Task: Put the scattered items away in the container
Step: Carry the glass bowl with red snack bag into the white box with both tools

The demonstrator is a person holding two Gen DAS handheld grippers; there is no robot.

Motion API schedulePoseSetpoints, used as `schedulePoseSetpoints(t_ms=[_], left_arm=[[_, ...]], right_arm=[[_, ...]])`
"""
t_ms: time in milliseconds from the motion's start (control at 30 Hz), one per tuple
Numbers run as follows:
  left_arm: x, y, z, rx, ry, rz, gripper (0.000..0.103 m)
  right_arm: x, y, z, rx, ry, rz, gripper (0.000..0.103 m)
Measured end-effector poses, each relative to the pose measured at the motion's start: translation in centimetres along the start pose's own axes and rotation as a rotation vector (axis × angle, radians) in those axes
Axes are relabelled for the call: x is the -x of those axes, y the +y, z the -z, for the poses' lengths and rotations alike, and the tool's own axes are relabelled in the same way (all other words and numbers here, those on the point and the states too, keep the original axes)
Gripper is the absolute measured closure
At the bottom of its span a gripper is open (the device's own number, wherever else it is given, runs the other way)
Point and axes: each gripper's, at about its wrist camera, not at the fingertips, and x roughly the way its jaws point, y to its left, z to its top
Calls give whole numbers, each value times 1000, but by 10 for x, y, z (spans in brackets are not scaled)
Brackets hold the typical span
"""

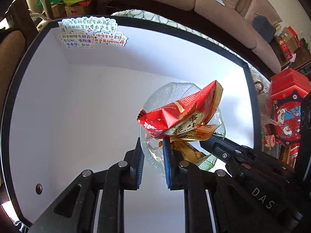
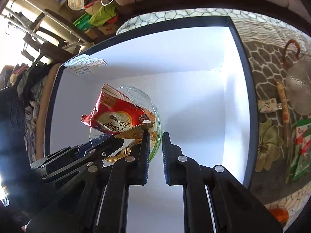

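A clear glass bowl holding a red snack packet and gold packets hangs inside a large white box with a black rim. My left gripper is shut on the bowl's rim, one finger inside and one outside. My right gripper is shut on the opposite rim of the bowl; the red packet shows there too. Each gripper's arm shows in the other's view.
Stickers sit on the box's far wall. A red gift box stands right of the box. On the patterned cloth lie a glass lid, chopsticks, a green packet. A sofa is behind.
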Motion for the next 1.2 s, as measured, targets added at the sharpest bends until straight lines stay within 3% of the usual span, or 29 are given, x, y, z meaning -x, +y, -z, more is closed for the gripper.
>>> schedulePoseSetpoints(t_ms=[167, 267, 567, 767, 900, 1000, 1100, 1200], left_arm=[[-30, -7, -9, 6, 61, 30, 86], [-37, -13, -14, 33, 51, 76, 85], [-59, -64, -15, 59, 50, 106, 84], [-66, -73, -23, 105, 6, 58, 85], [-69, -79, -30, 72, -37, 27, 84], [-69, -85, -29, 52, -67, 10, 78], [-64, -80, -23, 27, -39, -32, 74], [-33, -67, -8, 75, -41, 19, 63]], right_arm=[[4, 8, -9, 133, 21, 126, 90], [32, 11, -12, 193, -33, 160, 83], [134, -33, -9, 177, -173, 54, 81], [166, -93, 26, 116, -201, 18, 81], [183, -132, 58, 58, -203, -9, 81], [196, -152, 83, 45, -200, 0, 78], [210, -169, 102, 41, -216, 38, 73], [221, -188, 116, 4, -227, 21, 70]])
